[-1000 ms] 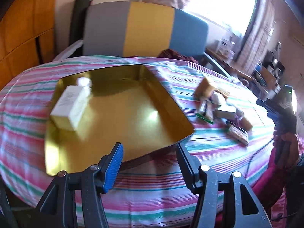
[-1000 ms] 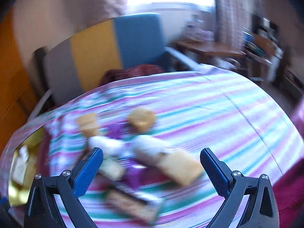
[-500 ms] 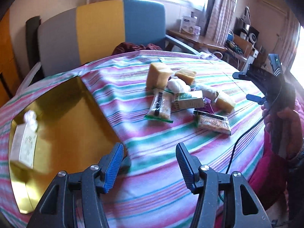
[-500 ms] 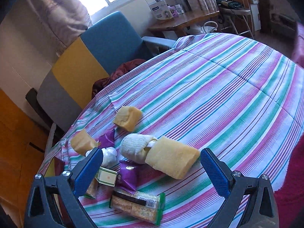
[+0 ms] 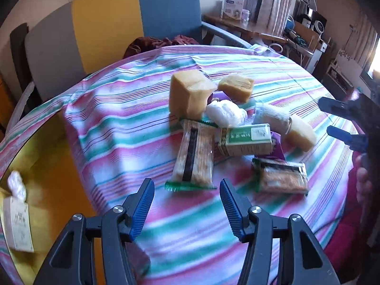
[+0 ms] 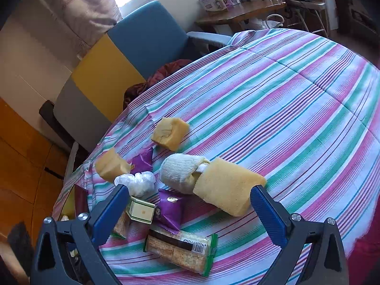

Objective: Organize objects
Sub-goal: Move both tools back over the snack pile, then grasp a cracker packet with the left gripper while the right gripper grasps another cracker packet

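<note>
Your left gripper (image 5: 187, 204), jaws half-open and empty, hovers just before the green-edged clear-wrapped cracker packet (image 5: 193, 158), lined up to grasp it.

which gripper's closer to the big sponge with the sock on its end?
Right. The right gripper hangs open just short of the sponge, one finger beside its end. The left gripper, open, sits before a cracker pack, with the sponge beyond and to the side.

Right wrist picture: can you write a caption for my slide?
Open right gripper hovers over snack packs and sponges piled on a striped tablecloth.
</note>
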